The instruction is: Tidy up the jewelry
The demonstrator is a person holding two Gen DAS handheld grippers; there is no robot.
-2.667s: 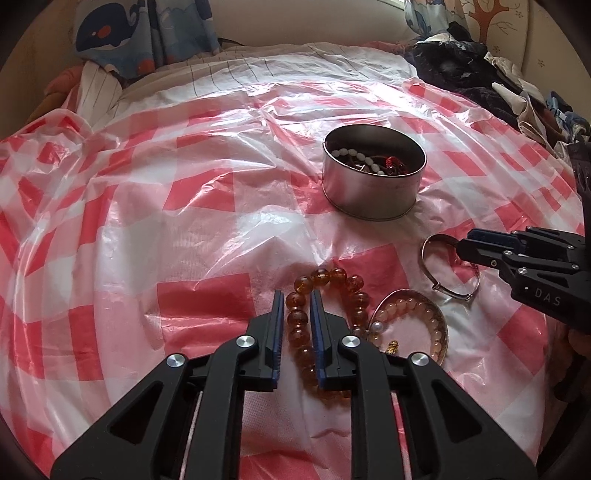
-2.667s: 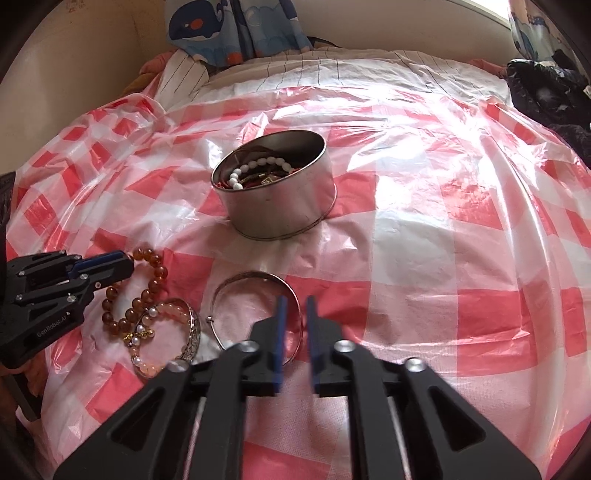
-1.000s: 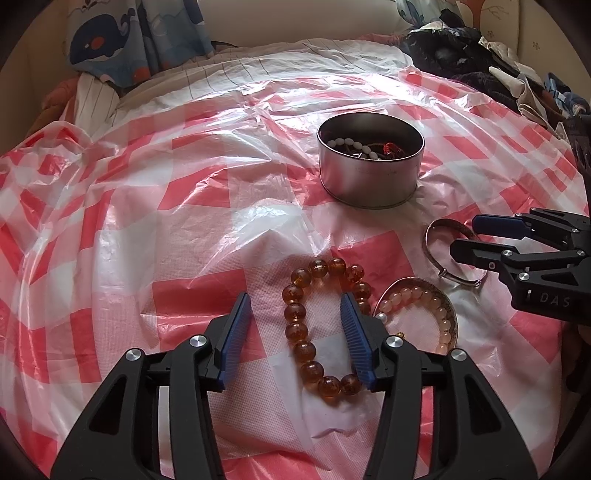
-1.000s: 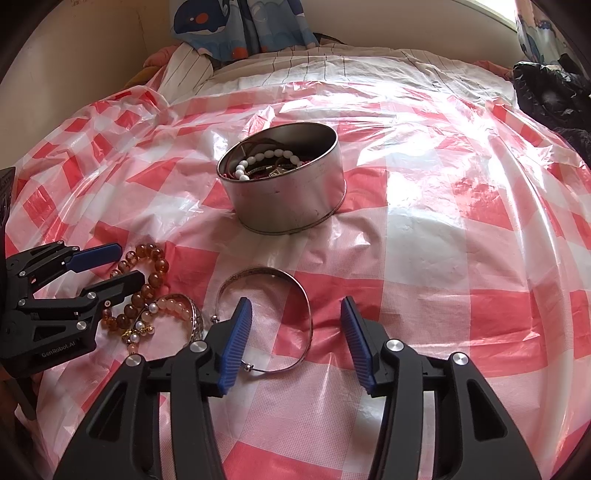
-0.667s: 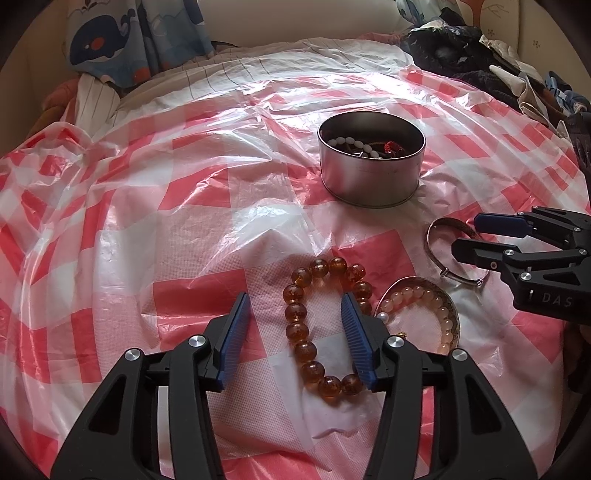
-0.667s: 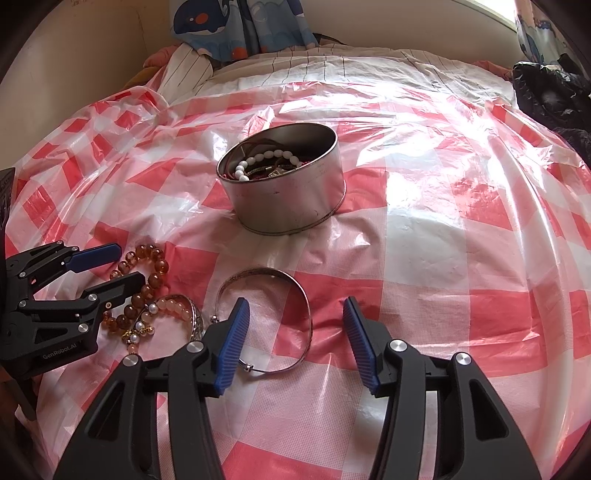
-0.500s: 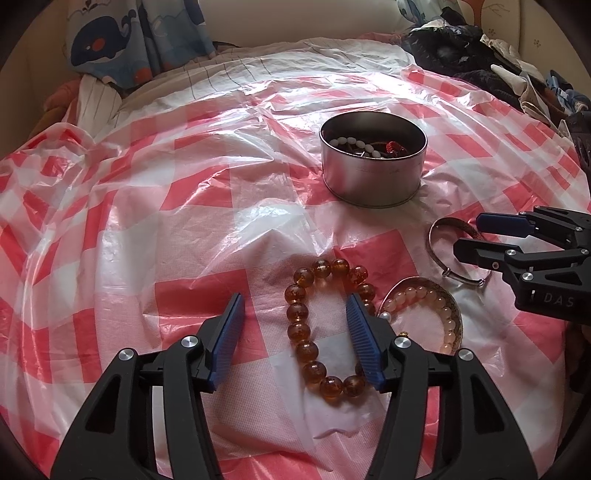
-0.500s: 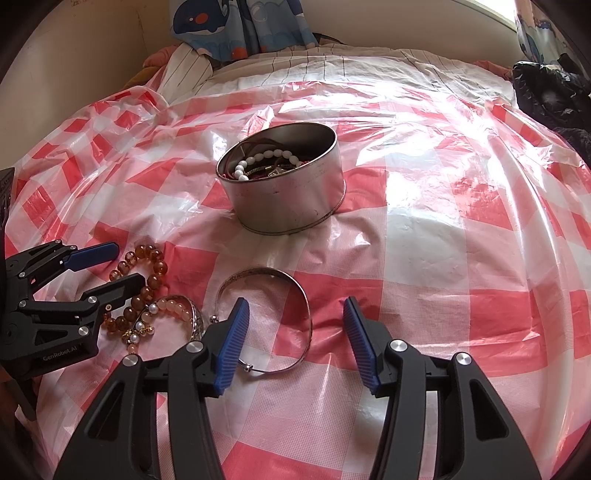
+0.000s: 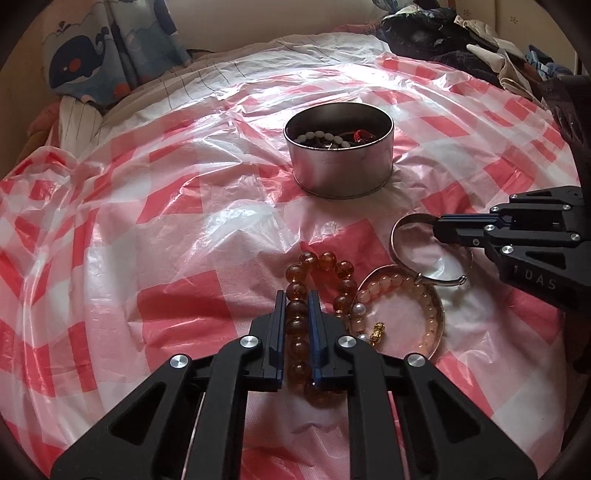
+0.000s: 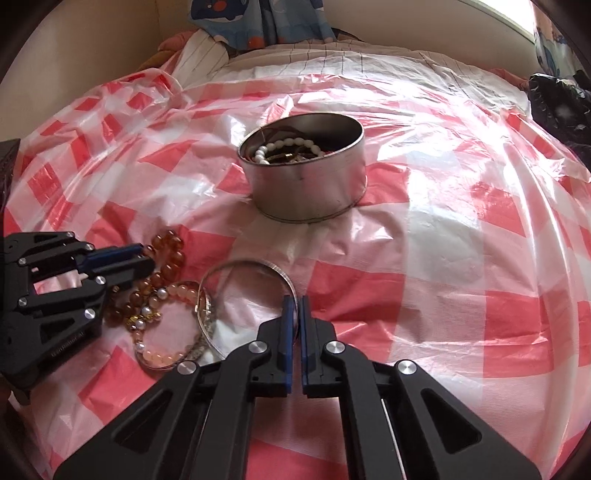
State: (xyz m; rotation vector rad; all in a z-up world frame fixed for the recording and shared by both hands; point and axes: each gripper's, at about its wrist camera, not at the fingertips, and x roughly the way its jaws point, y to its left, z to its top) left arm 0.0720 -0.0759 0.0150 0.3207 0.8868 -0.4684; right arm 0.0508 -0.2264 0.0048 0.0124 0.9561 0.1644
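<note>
An amber bead bracelet (image 9: 327, 258) (image 10: 168, 266) lies on the checked plastic sheet. My left gripper (image 9: 296, 295) (image 10: 146, 256) has its jaws closing, pads pressing a run of its beads. A thin silver bangle (image 9: 394, 240) (image 10: 240, 264) lies to the right; my right gripper (image 10: 294, 299) (image 9: 437, 229) is shut on its near right rim. Between them sits a pink bead bracelet (image 9: 388, 280) (image 10: 162, 356) with pearls and a gold charm. Beyond stands a round metal tin (image 9: 343, 170) (image 10: 306, 192) holding white beads and other jewelry.
The red-and-white plastic sheet (image 9: 184, 184) covers a soft bed and is wrinkled. Dark clothes (image 9: 443, 33) are piled at the back right, and a whale-print cloth (image 9: 92, 62) lies at the back left. A dark object (image 10: 7, 162) shows at the left edge.
Half a second ago both grippers stood wide open over the jewelry. Now the left jaws have closed onto the amber beads and the right jaws onto the bangle's rim. Neither hand shifted noticeably.
</note>
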